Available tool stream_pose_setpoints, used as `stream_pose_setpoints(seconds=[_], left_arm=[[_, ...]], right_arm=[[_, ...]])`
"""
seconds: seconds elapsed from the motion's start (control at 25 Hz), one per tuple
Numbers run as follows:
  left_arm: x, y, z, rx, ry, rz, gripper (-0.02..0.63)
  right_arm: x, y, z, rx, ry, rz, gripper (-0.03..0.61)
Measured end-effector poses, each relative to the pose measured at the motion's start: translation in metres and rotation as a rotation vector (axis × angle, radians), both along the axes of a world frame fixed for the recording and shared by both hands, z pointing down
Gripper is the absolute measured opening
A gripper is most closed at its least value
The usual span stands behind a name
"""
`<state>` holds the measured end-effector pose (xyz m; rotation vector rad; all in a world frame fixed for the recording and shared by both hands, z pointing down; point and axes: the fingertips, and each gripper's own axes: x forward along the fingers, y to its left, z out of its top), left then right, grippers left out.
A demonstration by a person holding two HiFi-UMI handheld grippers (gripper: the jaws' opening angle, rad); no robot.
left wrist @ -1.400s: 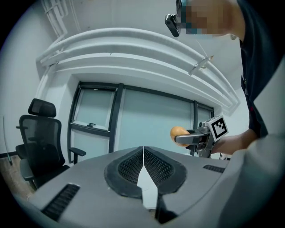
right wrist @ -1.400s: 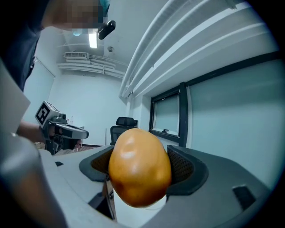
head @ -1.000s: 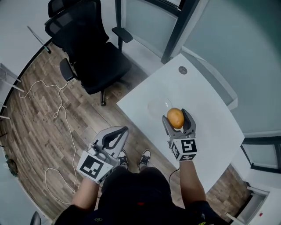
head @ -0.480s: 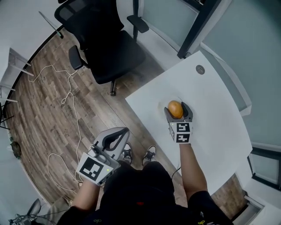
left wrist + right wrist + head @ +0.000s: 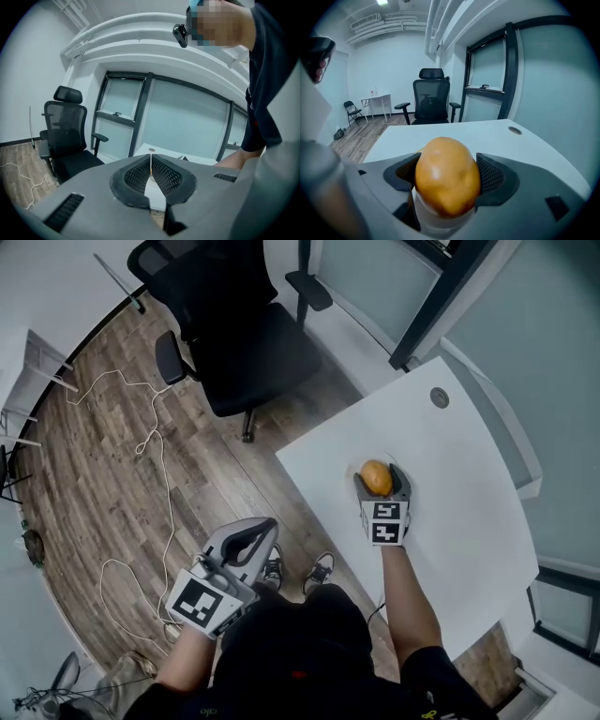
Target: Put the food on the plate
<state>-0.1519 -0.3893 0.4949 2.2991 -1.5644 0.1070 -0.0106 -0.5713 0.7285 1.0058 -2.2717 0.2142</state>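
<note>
The right claw (image 5: pixel 380 480) grasps an orange-yellow fruit (image 5: pixel 447 176) between its jaws, just right of centre in the head view, over the white tabletop (image 5: pixel 459 493). The left claw (image 5: pixel 251 540), at lower left, is clenched on nothing above the wooden floor (image 5: pixel 103 493). A black office chair (image 5: pixel 239 329) stands at the top.

The white desk (image 5: pixel 459 512) has a rounded far edge and a smooth, mostly bare top. A round grey cable grommet (image 5: pixel 439 397) is set into it near the far corner (by the glass wall). Beside the desk, the wood-plank floor (image 5: pixel 84 502) carries a black office chair (image 5: pixel 239 334) on castors, and a thin white cable (image 5: pixel 141 444) trails loosely across the boards.
</note>
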Motion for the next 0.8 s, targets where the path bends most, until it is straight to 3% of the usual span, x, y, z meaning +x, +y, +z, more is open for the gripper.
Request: stream_pose_setpoints(seconds=[0.12,0.32,0.48,0.64,0.8], left_arm=[[-0.004,0.006,0.009,-0.05,-0.007,-0.008,0.025],[-0.01,0.006,0.0,-0.023,-0.003,-0.009,0.025],[-0.013,0.005,-0.015,0.034,0.006,0.005,0.025],[-0.012,0.013,-0.023,0.009,0.01,0.025,0.025],[-0.008,0.019,-0.045,0.061,0.007,0.056,0.025]], right_arm=[[-0.003,-0.003,0.004,-0.009,0.005,0.004,0.377],[-0.008,0.001,-0.013,-0.002,-0.015,-0.012,0.379],[-0.006,0.008,-0.064,0.074,-0.066,-0.003,0.38],[0.0,0.02,-0.131,0.159,-0.168,0.018,0.379],[0.009,0.039,-0.199,0.244,-0.277,0.038,0.377]])
